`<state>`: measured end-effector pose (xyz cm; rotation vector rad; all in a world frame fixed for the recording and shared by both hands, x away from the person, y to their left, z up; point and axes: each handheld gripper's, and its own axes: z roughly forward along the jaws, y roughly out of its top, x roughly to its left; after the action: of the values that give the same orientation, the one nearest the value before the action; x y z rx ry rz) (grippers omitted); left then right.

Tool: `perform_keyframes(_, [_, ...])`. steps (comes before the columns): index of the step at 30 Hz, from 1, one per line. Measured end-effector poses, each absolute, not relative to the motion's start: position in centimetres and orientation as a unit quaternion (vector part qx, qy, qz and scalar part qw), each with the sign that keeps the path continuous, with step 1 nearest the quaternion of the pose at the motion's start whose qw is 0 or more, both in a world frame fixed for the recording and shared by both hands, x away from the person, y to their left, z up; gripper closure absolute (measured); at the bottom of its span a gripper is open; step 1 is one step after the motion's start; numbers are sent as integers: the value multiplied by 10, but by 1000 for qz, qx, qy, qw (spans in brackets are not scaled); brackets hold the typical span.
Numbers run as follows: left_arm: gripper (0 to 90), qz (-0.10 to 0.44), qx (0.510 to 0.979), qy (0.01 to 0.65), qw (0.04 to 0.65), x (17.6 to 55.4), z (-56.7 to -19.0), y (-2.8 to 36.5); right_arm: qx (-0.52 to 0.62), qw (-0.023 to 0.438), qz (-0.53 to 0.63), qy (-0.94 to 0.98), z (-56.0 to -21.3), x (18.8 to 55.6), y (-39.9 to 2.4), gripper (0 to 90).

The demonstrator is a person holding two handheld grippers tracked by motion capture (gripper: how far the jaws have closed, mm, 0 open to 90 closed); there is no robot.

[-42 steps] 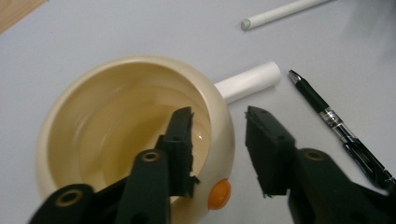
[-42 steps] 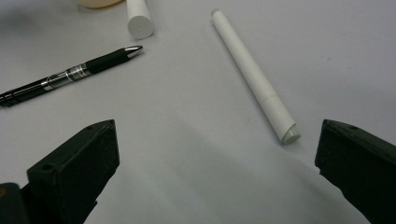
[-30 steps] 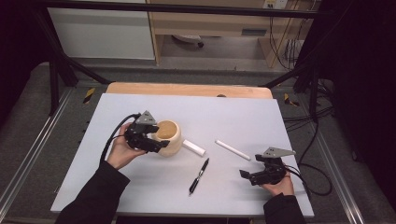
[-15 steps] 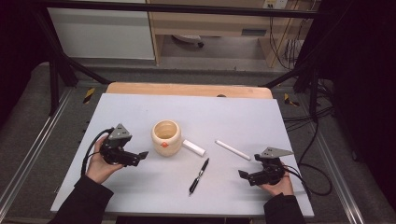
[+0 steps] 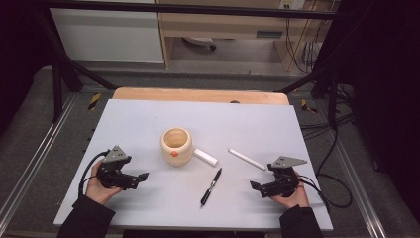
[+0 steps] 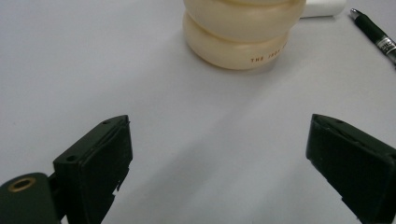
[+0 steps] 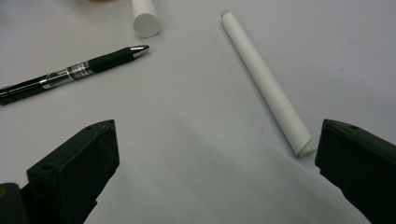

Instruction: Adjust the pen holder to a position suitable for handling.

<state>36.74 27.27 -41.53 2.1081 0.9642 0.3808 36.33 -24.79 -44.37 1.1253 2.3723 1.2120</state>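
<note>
A cream ribbed cup (image 5: 176, 145) stands upright on the grey table (image 5: 148, 119), left of centre. My left gripper (image 5: 141, 177) rests low at the front left, apart from the cup and pointing right. Its jaws have just been opening and are open with nothing between them. In the left gripper view the cup (image 6: 243, 37) stands ahead of that gripper (image 6: 219, 172). A short white cylinder (image 5: 205, 156), a long white stick (image 5: 246, 159) and a black pen (image 5: 211, 187) lie mid-table. My right gripper (image 5: 253, 187) is open at the front right, with the stick's end (image 7: 301, 144) near its right jaw.
In the right gripper view the pen (image 7: 70, 74) lies to the left, and the short cylinder (image 7: 145, 18) is farther off. A wooden strip (image 5: 198, 95) borders the table's far edge. Metal frame rails run along both sides, with cables at the right.
My left gripper has let go at the cup and drawn back to the left and toward the front edge, lower down, with its jaws wider. The cup stays put. The right gripper has not moved.
</note>
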Motion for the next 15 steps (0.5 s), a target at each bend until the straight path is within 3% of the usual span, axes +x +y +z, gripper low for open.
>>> perform_keyframes(15, [59,147,827,381,387,362,-429,285,369,124,410,825,-435,365,-210,5])
